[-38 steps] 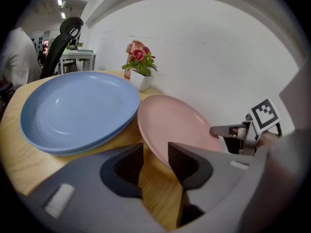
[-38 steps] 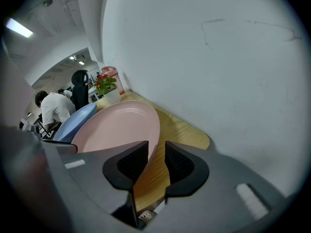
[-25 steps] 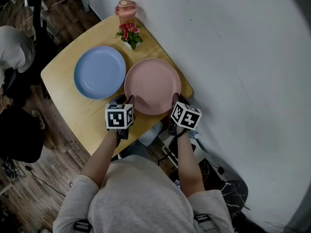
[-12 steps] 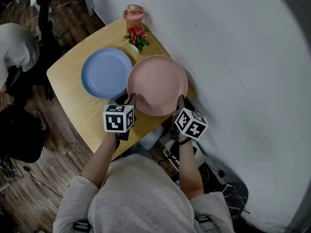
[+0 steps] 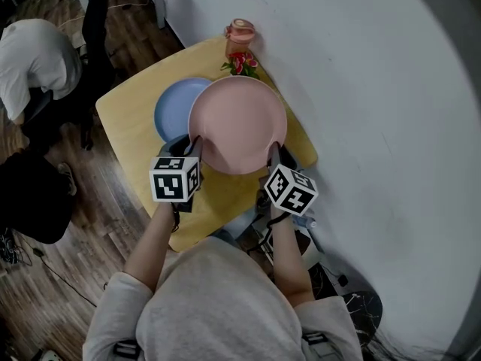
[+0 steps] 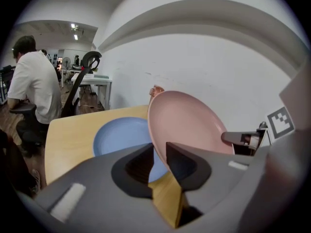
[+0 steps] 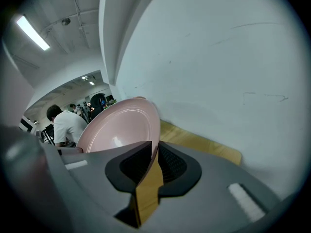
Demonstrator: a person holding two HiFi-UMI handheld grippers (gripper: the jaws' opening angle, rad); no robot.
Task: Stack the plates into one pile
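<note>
Seen from above, a person in a grey top holds a two-jaw gripper in each hand over a light wooden table (image 5: 128,130) with rounded corners, set against a plain white wall (image 5: 361,89). Both grippers carry a round, smooth, matte pink plate (image 5: 237,122) with a shallow raised rim, held clear of the tabletop and tilted. The left gripper (image 5: 194,145) grips the plate's near-left rim. Its dark, ribbed jaws have just been closing and stand narrowly apart with the thin rim between them. The right gripper (image 5: 272,150) clamps the near-right rim, its jaws drawn almost together on the plate's edge. From above, the pink plate overlaps the right part of a round, matte blue plate (image 5: 171,111), which lies flat on the wood near the middle of the table. At the table's far corner by the wall stands a small pink lidded cup (image 5: 240,36), and just in front of it a small plant (image 5: 242,62) with red flowers and green leaves. Beyond the table's left edge, a person in a white shirt (image 5: 34,51) sits on a dark chair over a wood-plank floor.
</note>
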